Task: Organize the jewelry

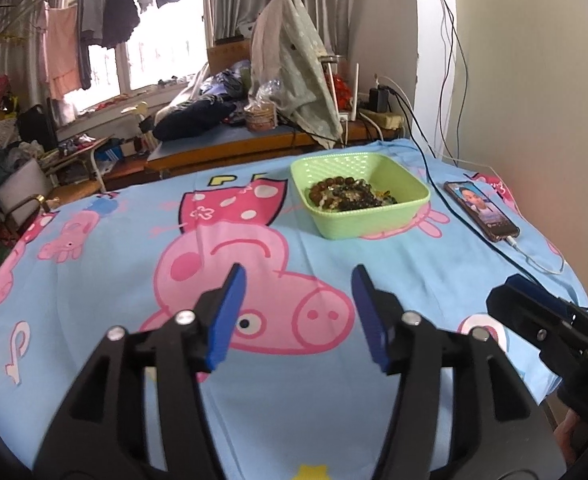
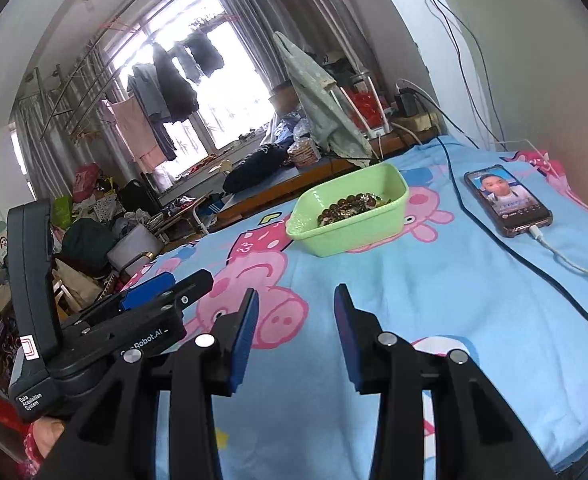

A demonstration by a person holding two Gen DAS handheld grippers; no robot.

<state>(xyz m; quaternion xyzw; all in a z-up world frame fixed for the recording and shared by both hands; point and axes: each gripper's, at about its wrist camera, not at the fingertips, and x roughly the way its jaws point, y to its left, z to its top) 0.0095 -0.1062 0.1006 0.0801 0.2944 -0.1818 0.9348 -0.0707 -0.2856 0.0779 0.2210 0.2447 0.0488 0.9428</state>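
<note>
A light green plastic basket (image 1: pixel 374 216) stands on the blue cartoon-print cloth, far centre-right, and holds a heap of bead bracelets (image 1: pixel 350 194) in brown, dark and green. It also shows in the right wrist view (image 2: pixel 354 228) with the beads (image 2: pixel 346 208) inside. My left gripper (image 1: pixel 298 276) is open and empty, above the cloth well short of the basket. My right gripper (image 2: pixel 296 296) is open and empty too, beside the left one, whose body (image 2: pixel 150 308) shows at its left. The right gripper's body (image 1: pixel 542 320) shows at the right edge of the left wrist view.
A phone (image 2: pixel 508 200) with its screen on lies on the cloth right of the basket, with a white charging cable (image 2: pixel 566 260) and a black cable (image 2: pixel 494 236) running across the cloth. The cloth's far edge drops to a cluttered room with desks and hanging laundry.
</note>
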